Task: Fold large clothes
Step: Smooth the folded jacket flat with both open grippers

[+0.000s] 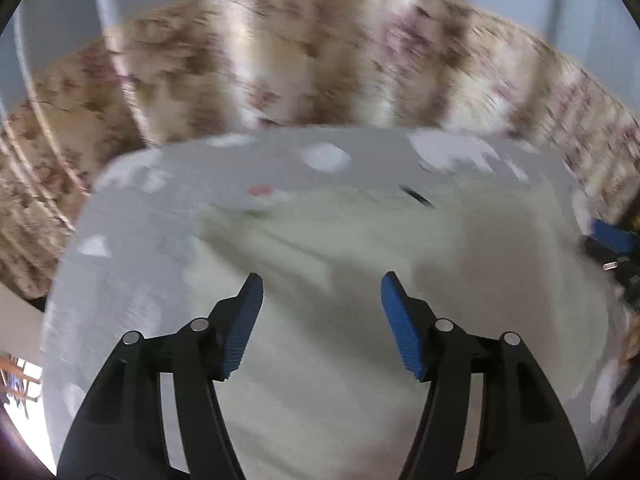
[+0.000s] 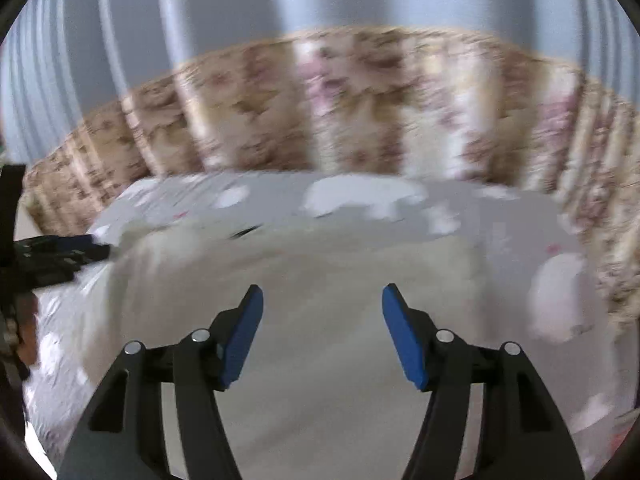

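Observation:
A cream-white garment (image 1: 340, 248) lies spread on a grey sheet with white shapes (image 1: 132, 208); both views are blurred by motion. My left gripper (image 1: 322, 284) hangs above the garment, open, with nothing between its blue pads (image 1: 244, 324). In the right wrist view the same garment (image 2: 320, 280) lies below my right gripper (image 2: 322, 296), which is also open and empty. The right gripper's blue tip (image 1: 612, 236) shows at the right edge of the left wrist view. The left gripper (image 2: 60, 252) shows at the left edge of the right wrist view, beside the garment's edge.
A floral beige and pink cover (image 1: 280, 60) lies beyond the grey sheet (image 2: 500, 224). Pale blue striped curtains or a wall (image 2: 280, 0) stand at the back. The sheet's left edge (image 1: 52, 280) drops off toward the floor.

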The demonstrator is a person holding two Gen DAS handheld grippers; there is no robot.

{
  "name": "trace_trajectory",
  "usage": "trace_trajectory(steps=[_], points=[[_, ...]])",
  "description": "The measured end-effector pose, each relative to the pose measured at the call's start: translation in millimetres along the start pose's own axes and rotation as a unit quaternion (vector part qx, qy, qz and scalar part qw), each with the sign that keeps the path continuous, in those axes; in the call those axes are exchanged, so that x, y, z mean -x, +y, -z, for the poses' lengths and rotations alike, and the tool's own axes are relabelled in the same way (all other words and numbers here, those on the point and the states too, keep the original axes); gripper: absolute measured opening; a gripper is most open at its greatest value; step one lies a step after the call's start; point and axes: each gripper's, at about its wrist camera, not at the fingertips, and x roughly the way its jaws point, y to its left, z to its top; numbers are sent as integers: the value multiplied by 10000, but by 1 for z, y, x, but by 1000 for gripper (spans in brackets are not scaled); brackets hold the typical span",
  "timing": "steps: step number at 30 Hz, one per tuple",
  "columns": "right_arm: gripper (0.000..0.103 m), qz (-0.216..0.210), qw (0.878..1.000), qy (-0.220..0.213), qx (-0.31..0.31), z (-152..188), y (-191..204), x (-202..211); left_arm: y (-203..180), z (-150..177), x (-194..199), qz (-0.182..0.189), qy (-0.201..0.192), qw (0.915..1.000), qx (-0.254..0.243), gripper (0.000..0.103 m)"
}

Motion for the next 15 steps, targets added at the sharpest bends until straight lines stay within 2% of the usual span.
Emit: trace_trajectory(steps=[3, 7, 10, 15], points=[[61, 367, 9981, 371, 335, 17, 13, -21, -26, 21, -29, -206, 377, 9988, -251, 62], [59, 392, 9970, 618, 267, 27, 3, -30, -31, 33, -48, -361, 446, 9978, -333, 62], [59, 437, 9964, 657, 312, 31, 0, -35, -36, 35, -54, -495, 453, 9969, -409, 62], [62, 351, 9972, 600, 272, 36, -6, -37, -34, 35, -57, -442, 434, 9973, -392, 63]])
